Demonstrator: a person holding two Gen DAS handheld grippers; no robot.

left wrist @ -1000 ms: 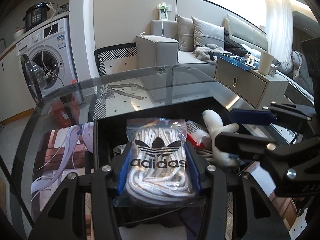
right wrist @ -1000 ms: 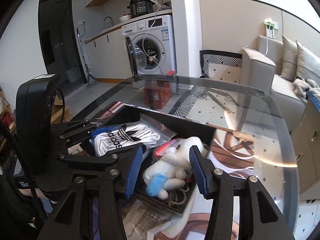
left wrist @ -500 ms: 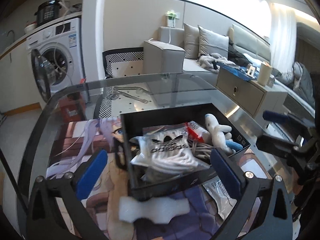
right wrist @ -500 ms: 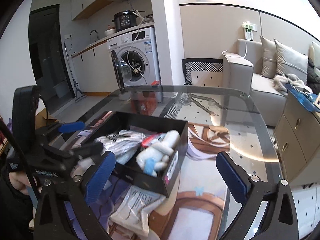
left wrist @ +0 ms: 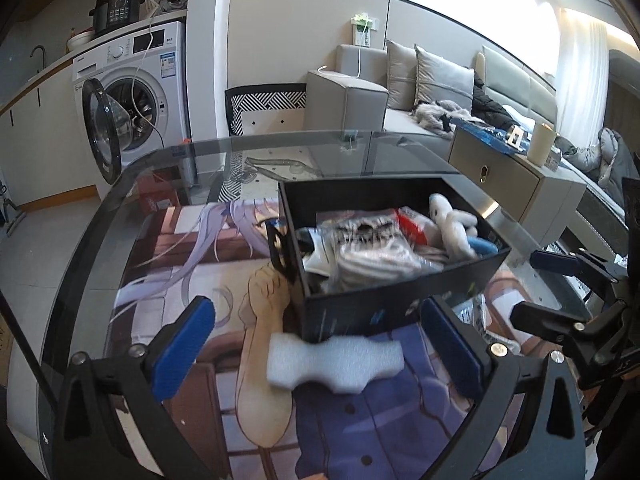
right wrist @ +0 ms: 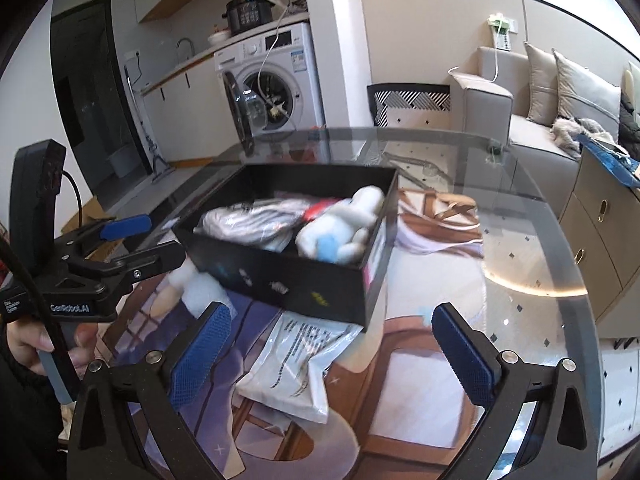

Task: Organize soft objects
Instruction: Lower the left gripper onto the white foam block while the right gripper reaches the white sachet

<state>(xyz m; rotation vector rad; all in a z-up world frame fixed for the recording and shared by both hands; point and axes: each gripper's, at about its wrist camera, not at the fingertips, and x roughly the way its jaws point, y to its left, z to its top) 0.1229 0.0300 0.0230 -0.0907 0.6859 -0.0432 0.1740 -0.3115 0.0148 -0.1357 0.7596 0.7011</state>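
Note:
A black box (left wrist: 384,308) (right wrist: 280,276) sits on the glass table. In it lie a bagged pair of white socks (left wrist: 368,248) (right wrist: 248,220), a red packet (left wrist: 412,224) and a white plush toy (left wrist: 452,228) (right wrist: 344,228). A white foam piece (left wrist: 332,360) (right wrist: 196,288) lies on the mat in front of the box. A flat plastic bag (right wrist: 296,364) lies partly under the box's near side. My left gripper (left wrist: 316,352) is open and empty, back from the box, around the foam piece. My right gripper (right wrist: 332,344) is open and empty, above the plastic bag.
The glass table (left wrist: 100,216) carries a printed anime mat (left wrist: 208,248). A washing machine with its door open (left wrist: 128,100) stands behind on the left. A grey sofa (left wrist: 420,92) and a drawer cabinet (left wrist: 512,184) stand on the right.
Both grippers have let go, the left of the sock bag and the right of the plush toy, opened wide and pulled back from the box. The foam piece has come into view.

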